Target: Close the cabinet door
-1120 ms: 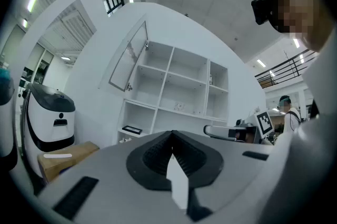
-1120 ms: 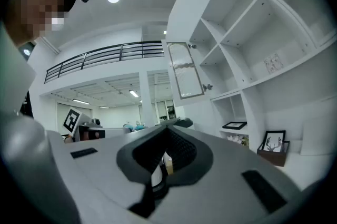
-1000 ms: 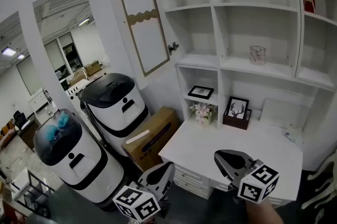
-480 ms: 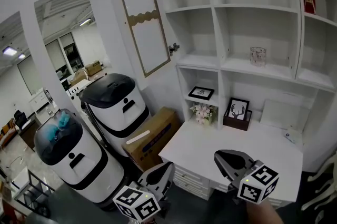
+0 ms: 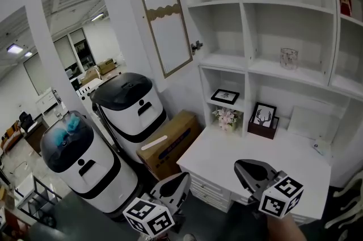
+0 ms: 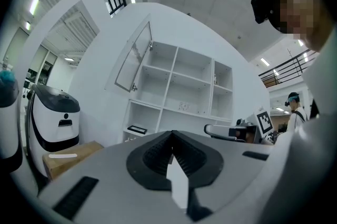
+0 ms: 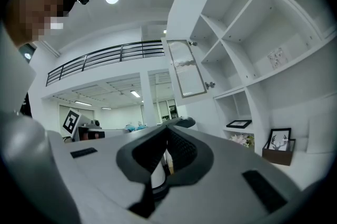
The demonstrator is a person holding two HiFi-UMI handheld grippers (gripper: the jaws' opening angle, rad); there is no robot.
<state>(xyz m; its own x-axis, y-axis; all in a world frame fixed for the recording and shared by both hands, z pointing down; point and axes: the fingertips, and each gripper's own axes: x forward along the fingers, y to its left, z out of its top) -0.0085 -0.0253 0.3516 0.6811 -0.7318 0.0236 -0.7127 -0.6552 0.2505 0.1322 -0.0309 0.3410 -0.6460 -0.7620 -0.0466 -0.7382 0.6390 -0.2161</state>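
My right hand-held gripper [image 5: 245, 168] has its jaws together on nothing, and my left hand-held gripper [image 5: 179, 182] is likewise closed and empty. Both hang low by the white counter [image 5: 227, 149]. The cabinet door [image 5: 168, 13] stands swung wide out from the shelf unit [image 5: 283, 4], well apart from both. I judge nothing is done yet: reaching it and pushing it shut all remains.
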